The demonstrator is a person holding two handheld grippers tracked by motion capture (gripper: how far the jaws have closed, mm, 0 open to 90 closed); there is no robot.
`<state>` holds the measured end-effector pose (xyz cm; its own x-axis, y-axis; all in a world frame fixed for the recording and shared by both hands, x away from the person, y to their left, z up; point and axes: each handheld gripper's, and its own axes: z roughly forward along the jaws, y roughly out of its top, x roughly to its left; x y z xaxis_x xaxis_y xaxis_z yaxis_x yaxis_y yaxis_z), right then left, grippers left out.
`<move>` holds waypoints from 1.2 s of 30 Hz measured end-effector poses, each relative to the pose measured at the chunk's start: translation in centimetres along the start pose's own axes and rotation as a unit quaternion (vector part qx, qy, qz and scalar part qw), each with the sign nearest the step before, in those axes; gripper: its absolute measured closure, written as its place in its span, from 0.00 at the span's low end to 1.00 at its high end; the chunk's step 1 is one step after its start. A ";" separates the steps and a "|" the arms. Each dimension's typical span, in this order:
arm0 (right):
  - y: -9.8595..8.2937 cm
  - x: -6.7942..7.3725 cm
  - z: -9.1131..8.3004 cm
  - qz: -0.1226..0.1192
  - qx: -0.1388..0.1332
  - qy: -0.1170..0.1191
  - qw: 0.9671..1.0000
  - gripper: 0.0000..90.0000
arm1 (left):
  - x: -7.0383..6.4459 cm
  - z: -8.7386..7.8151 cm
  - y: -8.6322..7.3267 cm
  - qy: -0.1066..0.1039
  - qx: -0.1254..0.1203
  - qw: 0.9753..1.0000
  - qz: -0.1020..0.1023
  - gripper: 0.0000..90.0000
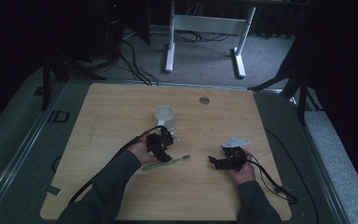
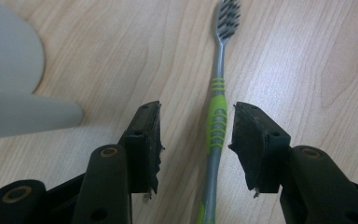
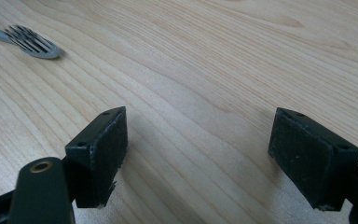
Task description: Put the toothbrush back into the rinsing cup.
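A green and grey toothbrush (image 1: 167,162) lies flat on the wooden table (image 1: 121,107), bristles toward the right. My left gripper (image 1: 162,145) hovers over its handle. In the left gripper view the toothbrush (image 2: 216,126) runs between the two black jaws, which stand apart on either side without touching it; the left gripper (image 2: 196,147) is open. A white cup (image 1: 165,115) stands just beyond it, and its blurred cup wall (image 2: 9,84) shows at the left. My right gripper (image 1: 224,160) rests low over bare wood to the right, open (image 3: 198,156), with the toothbrush head (image 3: 31,43) at far left.
A small round metal disc (image 1: 204,100) is set into the table near its far edge. Cables trail from both grippers across the table. A white desk frame (image 1: 205,32) stands on the carpet beyond the table.
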<state>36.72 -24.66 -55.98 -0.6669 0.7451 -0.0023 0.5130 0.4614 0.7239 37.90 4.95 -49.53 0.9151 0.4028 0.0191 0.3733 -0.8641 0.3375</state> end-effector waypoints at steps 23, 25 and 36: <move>0.0 0.0 0.0 -0.001 0.000 0.000 1.000 0.21 | -0.5 1.6 -0.1 -0.017 0.040 0.999 0.012 0.66; 0.0 0.0 0.0 0.000 0.000 0.000 1.000 0.21 | -0.5 1.6 -0.1 -0.017 0.041 0.999 0.010 0.67; 0.0 0.0 0.0 0.000 0.000 0.000 1.000 0.21 | -0.6 2.0 -0.1 -0.017 0.049 0.999 0.012 0.72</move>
<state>36.72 -24.67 -55.98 -0.6670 0.7450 -0.0029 0.5128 0.4619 0.7237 37.62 4.14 -51.48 0.9278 0.3731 -0.0066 0.3633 -0.8992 0.2438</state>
